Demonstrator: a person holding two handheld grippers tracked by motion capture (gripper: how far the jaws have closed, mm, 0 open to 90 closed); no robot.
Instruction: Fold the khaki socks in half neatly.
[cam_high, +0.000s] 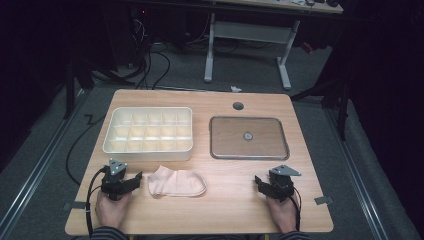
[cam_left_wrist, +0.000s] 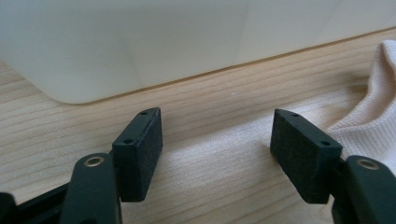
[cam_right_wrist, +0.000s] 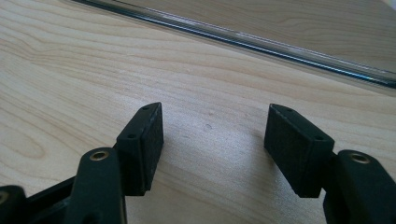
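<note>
While both jaws are standing wide and empty, the left hand-held gripper (cam_high: 134, 178) is nearing the sock (cam_high: 177, 182); pinching its near edge low should work best.

I take this for a lab or workshop: my wooden table (cam_high: 300, 210) stands on grey carpet (cam_high: 320, 75), with loose black cables (cam_high: 150, 65) trailing across it, a white-legged bench (cam_high: 250, 35) behind, and the surroundings dark.

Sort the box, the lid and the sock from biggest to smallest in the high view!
1. Box
2. Lid, almost as big as the box, so that's close
3. Sock, clearly smallest
</note>
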